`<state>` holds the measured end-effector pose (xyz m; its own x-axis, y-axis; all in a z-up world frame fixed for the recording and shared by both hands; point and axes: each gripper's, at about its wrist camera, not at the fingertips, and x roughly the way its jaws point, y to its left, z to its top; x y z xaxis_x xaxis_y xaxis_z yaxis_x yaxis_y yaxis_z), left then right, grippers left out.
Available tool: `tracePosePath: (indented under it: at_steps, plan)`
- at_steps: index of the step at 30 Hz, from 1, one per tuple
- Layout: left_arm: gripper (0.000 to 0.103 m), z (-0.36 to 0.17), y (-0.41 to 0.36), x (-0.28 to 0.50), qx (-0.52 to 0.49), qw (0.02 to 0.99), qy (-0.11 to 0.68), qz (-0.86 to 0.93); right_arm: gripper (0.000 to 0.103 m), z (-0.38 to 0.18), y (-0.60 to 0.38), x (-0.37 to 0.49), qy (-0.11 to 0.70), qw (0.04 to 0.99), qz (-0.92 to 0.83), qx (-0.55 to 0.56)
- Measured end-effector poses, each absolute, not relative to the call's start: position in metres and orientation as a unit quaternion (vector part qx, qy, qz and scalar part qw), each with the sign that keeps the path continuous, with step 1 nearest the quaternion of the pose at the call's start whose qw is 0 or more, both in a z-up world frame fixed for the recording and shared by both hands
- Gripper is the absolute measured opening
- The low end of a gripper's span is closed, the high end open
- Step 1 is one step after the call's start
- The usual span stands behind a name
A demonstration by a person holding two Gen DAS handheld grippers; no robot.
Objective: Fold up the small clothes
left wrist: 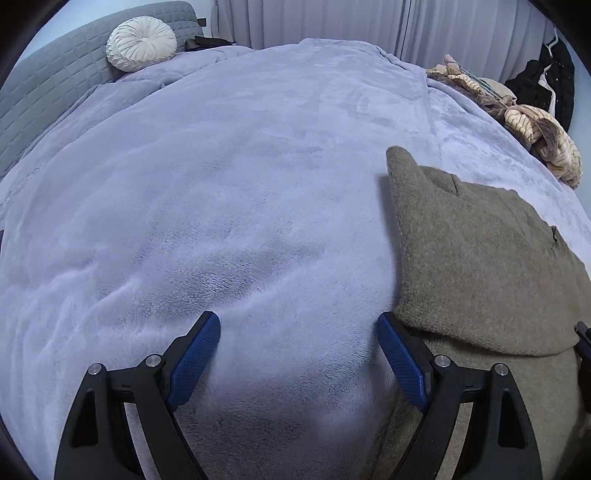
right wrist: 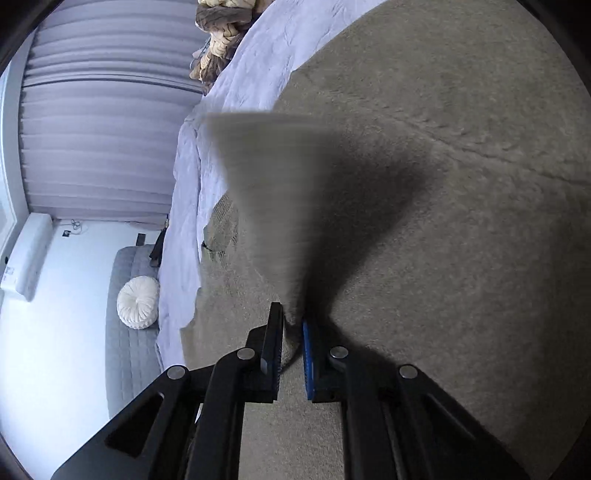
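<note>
The olive-brown fleece garment lies partly folded on the lavender blanket. A blurred flap of the garment rises from the right gripper, whose jaws are pinched on it. Beside the garment's edge, the left gripper stands wide apart, holding nothing, over the blanket.

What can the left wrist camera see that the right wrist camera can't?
Only the left wrist view shows the left gripper, open over the lilac blanket, and black clothes hanging.

Only the right wrist view shows the right gripper shut on a blurry flap of the grey-brown garment, and a white box on the wall.

Both show the garment, blanket, round white cushion and curtains.
</note>
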<state>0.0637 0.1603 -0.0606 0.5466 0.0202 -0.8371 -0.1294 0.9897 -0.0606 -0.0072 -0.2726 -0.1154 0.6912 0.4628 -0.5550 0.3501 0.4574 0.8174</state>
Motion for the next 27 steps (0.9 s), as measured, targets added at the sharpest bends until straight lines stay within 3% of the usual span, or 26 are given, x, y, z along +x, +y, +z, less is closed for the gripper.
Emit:
tracePosePath:
  at_steps: [2,4,6,9,11,12,13,14,15,17,23,27]
  plan:
    - [0.088,-0.051,0.169,0.062,-0.059,0.882,0.466,0.041,0.023,-0.109,-0.272,-0.006,0.392,0.769,0.043,0.503]
    - [0.088,-0.042,0.174,0.065,-0.059,0.885,0.46,0.032,0.044,-0.101,-0.27,0.0,0.39,0.784,0.046,0.481]
    - [0.088,-0.038,0.174,0.074,-0.068,0.882,0.466,0.015,0.051,-0.095,-0.267,0.004,0.388,0.792,0.043,0.469]
    - [0.088,-0.047,0.159,0.094,-0.083,0.862,0.499,-0.042,0.052,-0.095,-0.263,0.007,0.393,0.792,0.035,0.466]
    - [0.087,-0.06,0.141,0.109,-0.083,0.841,0.529,-0.079,0.048,-0.096,-0.263,0.008,0.397,0.789,0.03,0.467]
    - [0.072,-0.064,0.134,0.112,-0.078,0.837,0.535,-0.083,0.037,-0.096,-0.262,0.009,0.404,0.788,0.026,0.464]
    - [0.06,-0.066,0.127,0.115,-0.066,0.838,0.535,-0.086,0.018,-0.097,-0.264,0.008,0.412,0.787,0.019,0.459]
    - [0.036,-0.064,0.12,0.116,-0.054,0.841,0.529,-0.101,0.01,-0.097,-0.264,0.008,0.419,0.784,0.017,0.457]
    - [0.019,-0.059,0.118,0.115,-0.045,0.847,0.519,-0.106,0.008,-0.097,-0.263,0.008,0.421,0.779,0.025,0.463]
    - [0.013,-0.051,0.12,0.116,-0.029,0.855,0.507,-0.11,0.008,-0.092,-0.258,0.005,0.417,0.782,0.044,0.46]
    - [0.013,-0.078,0.136,0.122,0.063,0.854,0.516,-0.035,0.004,-0.102,-0.254,-0.004,0.431,0.802,0.016,0.412]
    - [0.013,-0.068,0.154,0.11,0.02,0.862,0.507,-0.02,0.006,-0.09,-0.263,-0.025,0.427,0.816,-0.009,0.389]
